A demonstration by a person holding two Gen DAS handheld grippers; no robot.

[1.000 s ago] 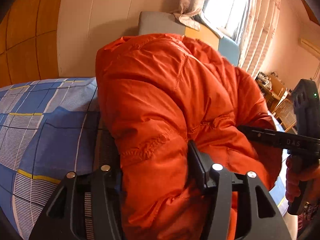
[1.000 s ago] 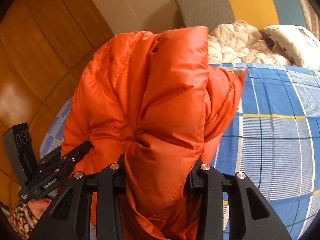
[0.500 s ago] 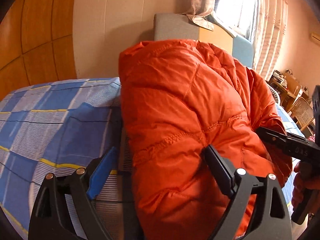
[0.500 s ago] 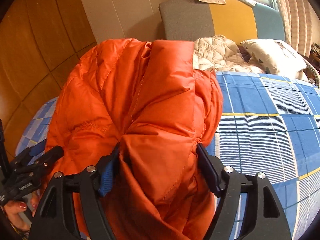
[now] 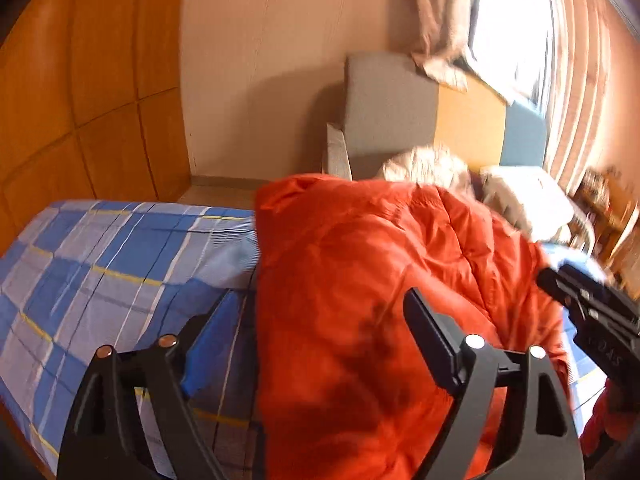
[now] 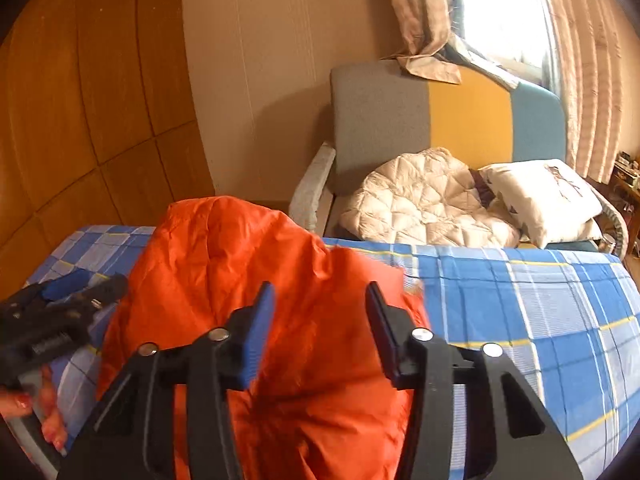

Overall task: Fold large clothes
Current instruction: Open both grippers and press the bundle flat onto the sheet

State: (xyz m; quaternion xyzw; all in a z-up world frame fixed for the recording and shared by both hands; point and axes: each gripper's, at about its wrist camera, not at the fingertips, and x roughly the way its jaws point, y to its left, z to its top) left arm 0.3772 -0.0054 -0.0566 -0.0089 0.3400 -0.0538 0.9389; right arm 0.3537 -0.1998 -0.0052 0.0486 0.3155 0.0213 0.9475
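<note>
Running off the bottom edge in both views: orange jacket (image 5: 360, 320), folds underneath hidden. Blurring with motion at the left view's right side: right gripper (image 5: 576, 292), shelf clutter (image 5: 604, 200). Hiding part of the checked bedsheet (image 6: 540, 300)

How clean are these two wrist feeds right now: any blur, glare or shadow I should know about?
Left wrist view: motion blur smears the cream quilt, the window is blown out, and a finger's shadow darkens the orange jacket. Right wrist view: sharper, with window glare again, slight blur at the jacket's edge, and walls bowed by the fisheye.
</note>
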